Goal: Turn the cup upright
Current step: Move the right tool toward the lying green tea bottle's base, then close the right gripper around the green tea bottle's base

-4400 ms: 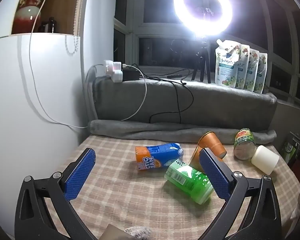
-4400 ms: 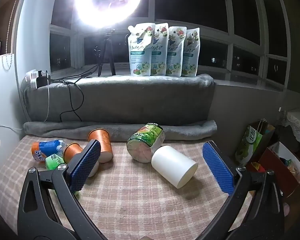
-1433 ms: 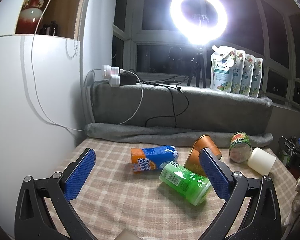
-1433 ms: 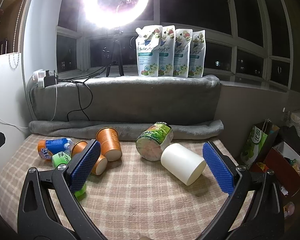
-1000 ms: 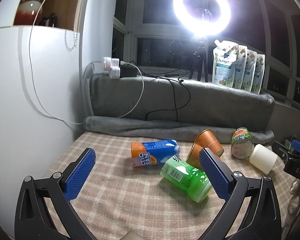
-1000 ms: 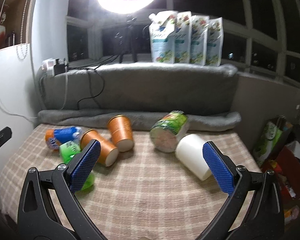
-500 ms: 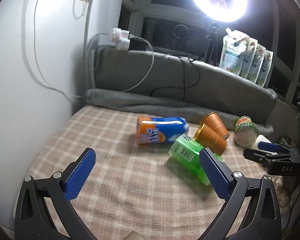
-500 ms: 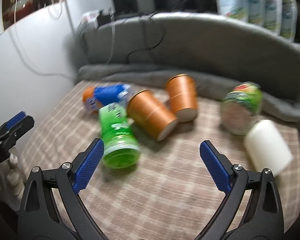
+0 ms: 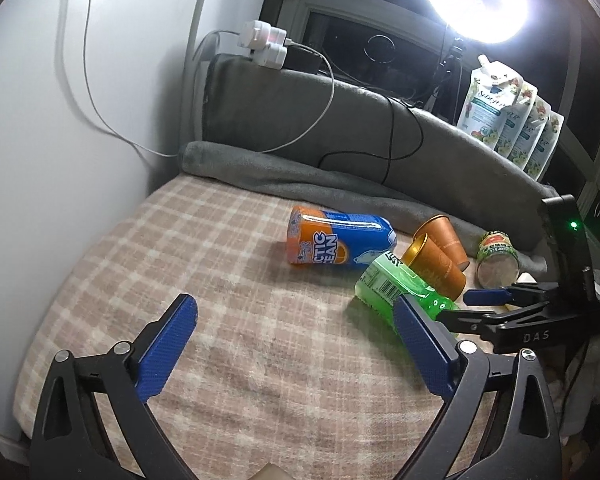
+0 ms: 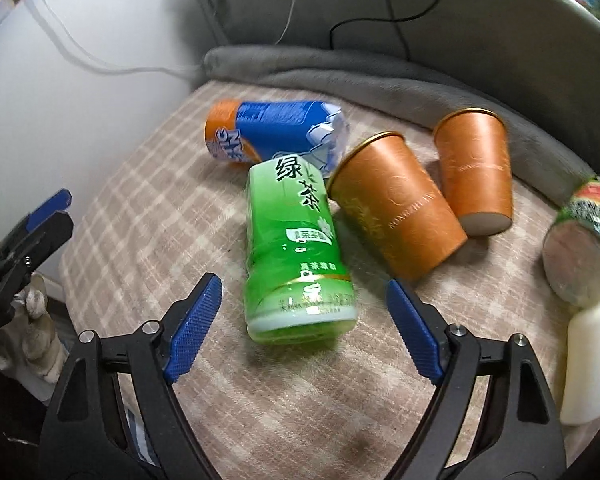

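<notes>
On the checked cloth [image 10: 148, 216], both orange cups [image 10: 396, 208] lie toppled; the right claw [image 10: 304, 316] and left claw [image 9: 296, 344] are spread.

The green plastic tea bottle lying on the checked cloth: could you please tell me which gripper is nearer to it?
Right. The right gripper is open, jaws flanking the green tea bottle's base. The left gripper is open, farther off, the bottle beyond its right finger.
</notes>
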{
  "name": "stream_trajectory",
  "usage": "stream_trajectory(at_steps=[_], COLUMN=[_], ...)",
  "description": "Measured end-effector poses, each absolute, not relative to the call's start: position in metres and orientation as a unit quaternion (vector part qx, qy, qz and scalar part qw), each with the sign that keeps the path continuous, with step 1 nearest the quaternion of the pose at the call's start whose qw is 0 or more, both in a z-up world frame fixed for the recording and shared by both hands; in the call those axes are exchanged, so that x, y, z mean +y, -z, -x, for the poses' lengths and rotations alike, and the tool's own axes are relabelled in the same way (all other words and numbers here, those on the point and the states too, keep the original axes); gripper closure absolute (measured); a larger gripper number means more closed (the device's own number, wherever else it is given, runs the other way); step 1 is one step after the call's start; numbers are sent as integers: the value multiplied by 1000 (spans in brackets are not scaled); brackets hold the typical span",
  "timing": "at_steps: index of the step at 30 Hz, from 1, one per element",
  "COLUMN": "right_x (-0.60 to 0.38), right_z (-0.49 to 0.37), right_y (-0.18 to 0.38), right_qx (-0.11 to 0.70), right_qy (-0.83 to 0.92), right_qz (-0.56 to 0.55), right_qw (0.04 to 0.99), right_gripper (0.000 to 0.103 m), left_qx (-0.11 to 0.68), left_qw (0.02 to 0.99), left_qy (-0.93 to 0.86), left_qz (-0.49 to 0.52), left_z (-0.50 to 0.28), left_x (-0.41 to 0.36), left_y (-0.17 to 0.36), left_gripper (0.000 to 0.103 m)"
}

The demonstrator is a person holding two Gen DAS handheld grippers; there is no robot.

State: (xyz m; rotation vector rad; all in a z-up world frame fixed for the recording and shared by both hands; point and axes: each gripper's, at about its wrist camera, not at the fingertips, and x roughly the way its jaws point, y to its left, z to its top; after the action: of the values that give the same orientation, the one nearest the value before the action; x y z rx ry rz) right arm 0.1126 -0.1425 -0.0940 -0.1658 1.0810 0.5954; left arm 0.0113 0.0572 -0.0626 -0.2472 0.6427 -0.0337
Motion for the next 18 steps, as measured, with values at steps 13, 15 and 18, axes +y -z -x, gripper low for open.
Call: stream_trajectory(at_steps=[13,15,18], right_x=[-102,-99,-95], right_z=[-141,-145,-148], right_y=[112,117,122], right_qx=[552,559,567], right_qy=[-273,-268,-269], right_qz=[156,164,168], right_qw=[772,768,761], right_gripper=[23,26,36], left_qx=[311,311,313], left_qw=[942,942,942], left_qy=[12,11,11], left_qz=[122,123,124], left_z=[-11,-11,-12], left_x=[61,63,64], left_y=[62,63,63], left_gripper=[5,6,8])
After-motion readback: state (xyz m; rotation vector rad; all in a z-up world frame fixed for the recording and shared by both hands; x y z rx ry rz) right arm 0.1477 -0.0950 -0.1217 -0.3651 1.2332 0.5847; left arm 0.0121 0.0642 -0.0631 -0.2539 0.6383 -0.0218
